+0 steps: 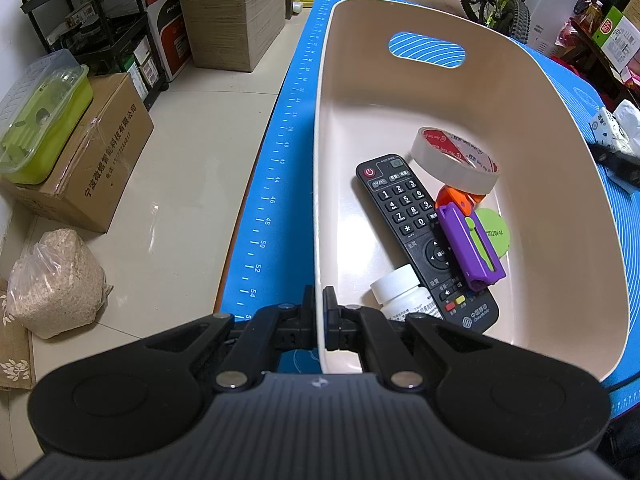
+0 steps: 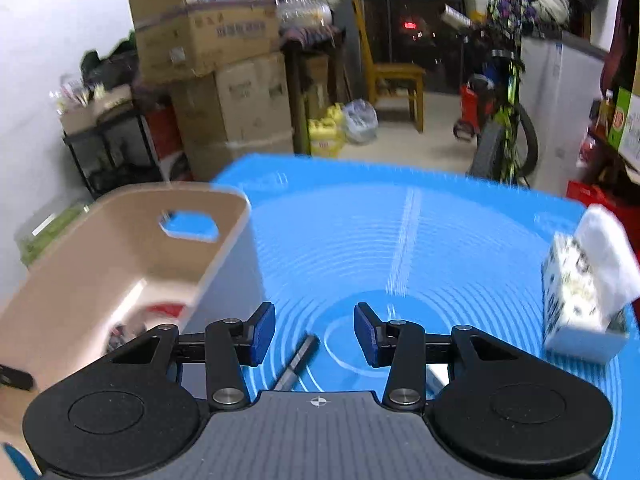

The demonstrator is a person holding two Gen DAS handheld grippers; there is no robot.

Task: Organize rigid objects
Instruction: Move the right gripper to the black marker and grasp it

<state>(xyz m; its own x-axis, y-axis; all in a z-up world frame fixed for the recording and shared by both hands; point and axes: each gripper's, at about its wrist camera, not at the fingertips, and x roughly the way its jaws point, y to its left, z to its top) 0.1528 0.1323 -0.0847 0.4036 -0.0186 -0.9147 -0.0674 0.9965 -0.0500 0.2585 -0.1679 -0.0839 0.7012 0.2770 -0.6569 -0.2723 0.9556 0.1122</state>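
Bin rim between left jaws

Blue ruled mat covers the surface. Stacked brown cardboard boxes, a yellow wooden chair and a green-framed bicycle stand on the floor behind.

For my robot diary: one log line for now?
left claw: shut on bin rim | right claw: open over pen | remote: binned
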